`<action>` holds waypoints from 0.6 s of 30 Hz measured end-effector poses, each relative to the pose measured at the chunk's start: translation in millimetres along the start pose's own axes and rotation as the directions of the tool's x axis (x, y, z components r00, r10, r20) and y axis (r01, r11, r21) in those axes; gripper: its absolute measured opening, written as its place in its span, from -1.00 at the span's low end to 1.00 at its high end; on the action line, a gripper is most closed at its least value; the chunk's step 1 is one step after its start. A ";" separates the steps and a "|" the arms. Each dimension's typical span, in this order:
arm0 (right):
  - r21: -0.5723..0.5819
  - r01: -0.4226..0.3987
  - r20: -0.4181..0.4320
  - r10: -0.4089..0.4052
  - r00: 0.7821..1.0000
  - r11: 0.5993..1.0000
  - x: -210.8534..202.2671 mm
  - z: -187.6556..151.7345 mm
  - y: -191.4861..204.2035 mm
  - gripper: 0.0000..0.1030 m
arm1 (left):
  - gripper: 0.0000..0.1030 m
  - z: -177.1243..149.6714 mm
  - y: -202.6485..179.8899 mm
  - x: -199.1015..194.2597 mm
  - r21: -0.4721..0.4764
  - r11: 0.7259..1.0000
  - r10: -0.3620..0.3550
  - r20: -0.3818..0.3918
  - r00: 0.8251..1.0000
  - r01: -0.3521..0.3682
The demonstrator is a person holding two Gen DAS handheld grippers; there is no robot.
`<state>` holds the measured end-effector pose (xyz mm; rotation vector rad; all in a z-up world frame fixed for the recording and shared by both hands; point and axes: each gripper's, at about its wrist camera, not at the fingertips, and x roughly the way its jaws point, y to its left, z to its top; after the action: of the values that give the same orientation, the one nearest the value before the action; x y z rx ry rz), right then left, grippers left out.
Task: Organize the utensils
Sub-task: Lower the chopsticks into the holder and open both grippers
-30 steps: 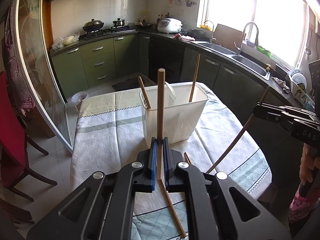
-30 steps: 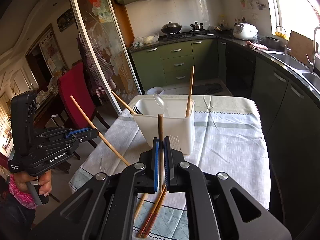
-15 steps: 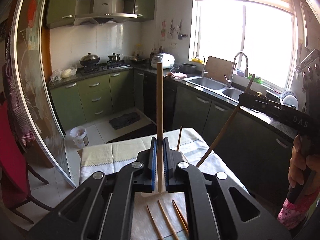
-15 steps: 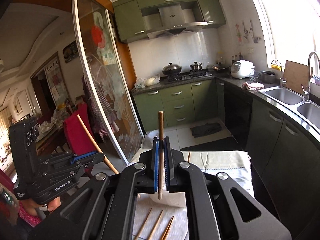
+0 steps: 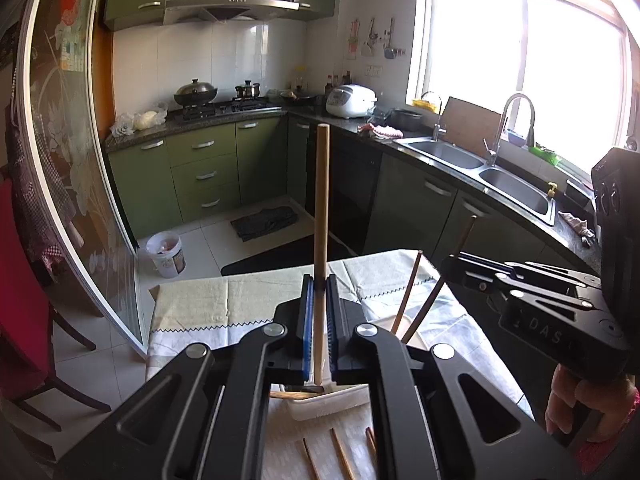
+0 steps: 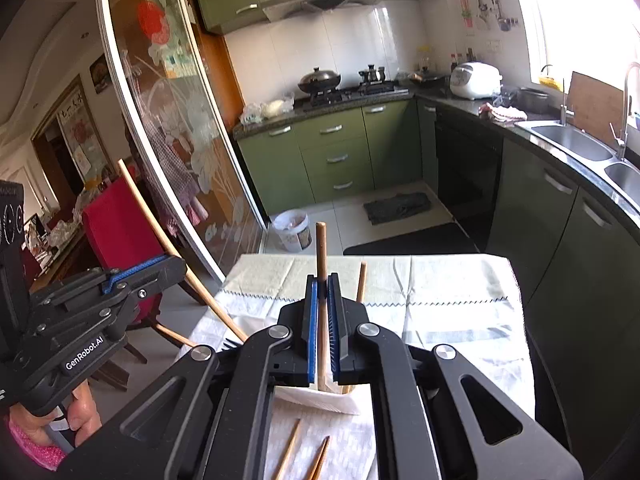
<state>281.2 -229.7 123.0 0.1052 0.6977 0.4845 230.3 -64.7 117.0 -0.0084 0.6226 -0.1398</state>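
My left gripper (image 5: 319,284) is shut on a wooden chopstick (image 5: 321,208) held upright, its lower end over the white utensil holder (image 5: 332,398). My right gripper (image 6: 321,284) is shut on another wooden chopstick (image 6: 321,248), also upright over the white holder (image 6: 320,396). The right gripper shows in the left wrist view (image 5: 456,268) with its chopstick (image 5: 444,280) slanting down into the holder. The left gripper shows in the right wrist view (image 6: 176,264) with its chopstick (image 6: 160,232). Another chopstick (image 6: 362,280) stands in the holder. Loose chopsticks (image 5: 340,458) lie on the tablecloth in front.
The table with a pale checked cloth (image 6: 448,304) stands in a kitchen. A red chair (image 6: 116,224) and a glass sliding door (image 6: 172,152) are to the left. Green cabinets (image 5: 208,172), a white bucket (image 5: 168,252) and a sink counter (image 5: 492,176) lie beyond.
Both grippers have dropped and tilted down, bringing the chopsticks' lower ends over the holder. The holder and the table's far end have come back into view.
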 end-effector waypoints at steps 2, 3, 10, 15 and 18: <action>0.001 -0.002 -0.036 0.002 0.999 1.000 15.9 -10.2 -3.0 -0.88 | -0.88 -6.4 1.3 11.3 0.002 1.000 0.004 -0.033 0.999 -0.004; 0.006 -0.005 -0.047 0.005 0.999 1.000 20.8 -12.8 -4.7 -0.86 | -0.88 -9.5 1.5 15.0 0.004 1.000 0.005 -0.050 0.999 -0.005; 0.012 -0.023 -0.011 0.023 1.000 1.000 3.1 -21.8 -4.7 -0.74 | -0.84 -18.8 7.9 4.8 -0.014 1.000 -0.016 -0.072 0.997 0.015; -0.014 -0.038 0.035 0.038 0.999 0.999 -44.8 -45.2 -2.9 -0.53 | -0.50 -39.0 2.4 -28.3 -0.004 0.999 -0.046 -0.102 0.994 0.045; -0.034 -0.017 0.017 0.017 1.000 0.999 -64.1 -75.9 -8.0 -0.52 | -0.35 -74.3 -0.5 -25.7 0.006 0.998 -0.058 -0.214 0.975 0.061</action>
<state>193.5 -271.4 100.8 0.0836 0.6721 0.5110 166.4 -59.2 71.6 0.0005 0.8369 -0.2047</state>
